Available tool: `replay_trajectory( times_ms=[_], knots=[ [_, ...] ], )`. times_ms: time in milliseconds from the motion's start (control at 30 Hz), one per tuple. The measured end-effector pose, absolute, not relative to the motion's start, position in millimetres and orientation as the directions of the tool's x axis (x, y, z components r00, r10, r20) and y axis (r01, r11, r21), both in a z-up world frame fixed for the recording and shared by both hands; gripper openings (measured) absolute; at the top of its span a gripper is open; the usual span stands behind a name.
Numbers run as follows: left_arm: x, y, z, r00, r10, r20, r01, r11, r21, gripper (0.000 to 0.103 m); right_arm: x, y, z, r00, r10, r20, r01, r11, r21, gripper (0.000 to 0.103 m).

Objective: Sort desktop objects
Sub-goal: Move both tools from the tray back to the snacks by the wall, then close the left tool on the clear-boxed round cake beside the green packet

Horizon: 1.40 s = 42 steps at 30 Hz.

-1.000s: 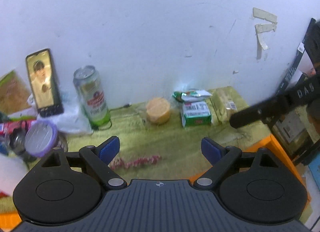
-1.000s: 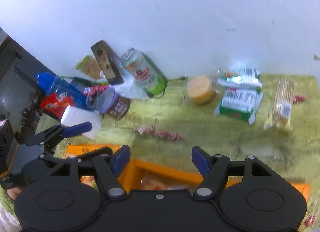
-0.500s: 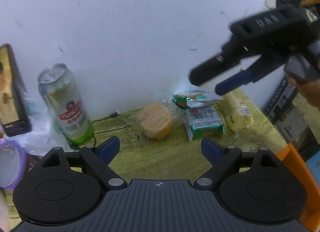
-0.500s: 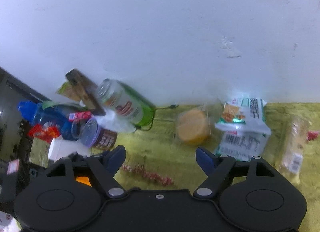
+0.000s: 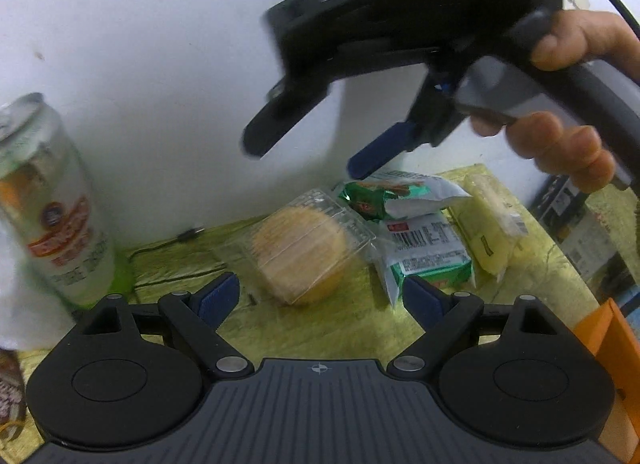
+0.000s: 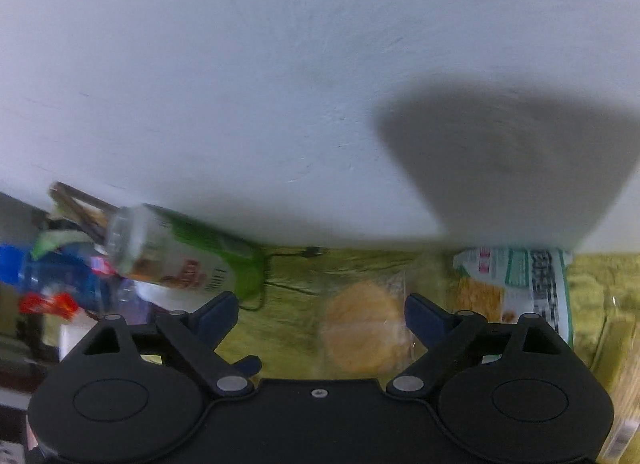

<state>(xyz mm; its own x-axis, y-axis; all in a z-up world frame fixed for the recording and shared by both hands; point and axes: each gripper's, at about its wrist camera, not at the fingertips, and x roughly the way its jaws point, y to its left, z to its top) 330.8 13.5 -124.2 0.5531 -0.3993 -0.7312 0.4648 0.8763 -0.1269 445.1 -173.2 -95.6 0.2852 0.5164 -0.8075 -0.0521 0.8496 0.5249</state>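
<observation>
Against the white wall (image 5: 160,44), "DAS"-marked right tongs (image 5: 304,152) just widened, left tongs (image 5: 320,300) agape, both empty.

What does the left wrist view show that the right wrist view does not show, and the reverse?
Only the left wrist view shows the right gripper from outside, held in a hand, and an orange bin. Only the right wrist view shows a blue bottle and the gripper's shadow on the wall. Both show the wrapped round cake, the beer can and the green-and-white snack packet.
</observation>
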Motion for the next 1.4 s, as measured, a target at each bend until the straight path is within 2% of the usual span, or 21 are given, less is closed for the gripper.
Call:
replay_trajectory(
  times_ms=[333, 467, 767, 1067, 1367, 1400],
  knots=[
    [348, 3, -146, 0.521, -0.409, -0.749, 0.489, 0.862, -0.131, 0.09, 465, -150, -120, 0.218, 0.455, -0.864, -0.07, 0.89, 0.451, 0.092],
    [352, 1, -153, 0.516, -0.407, -0.754, 0.489, 0.863, -0.132, 0.09, 464, -147, -123, 0.236, 0.414, -0.879, -0.059, 0.909, 0.412, 0.097],
    [356, -2, -157, 0.522, -0.411, -0.748, 0.493, 0.86, -0.128, 0.094, 458, -147, -138, 0.199, 0.434, -0.879, -0.023, 0.898, 0.439, 0.102],
    [354, -1, -160, 0.512, -0.414, -0.752, 0.499, 0.856, -0.132, 0.094, 454, -141, -130, 0.2, 0.491, -0.848, -0.035, 0.868, 0.494, 0.102],
    [351, 1, -159, 0.511, -0.419, -0.75, 0.506, 0.852, -0.131, 0.094, 446, -137, -130, 0.156, 0.656, -0.739, 0.013, 0.746, 0.665, 0.099],
    [351, 2, -159, 0.51, -0.418, -0.752, 0.507, 0.852, -0.13, 0.094, 445, -136, -128, 0.169, 0.64, -0.75, 0.008, 0.76, 0.65, 0.099]
  ],
)
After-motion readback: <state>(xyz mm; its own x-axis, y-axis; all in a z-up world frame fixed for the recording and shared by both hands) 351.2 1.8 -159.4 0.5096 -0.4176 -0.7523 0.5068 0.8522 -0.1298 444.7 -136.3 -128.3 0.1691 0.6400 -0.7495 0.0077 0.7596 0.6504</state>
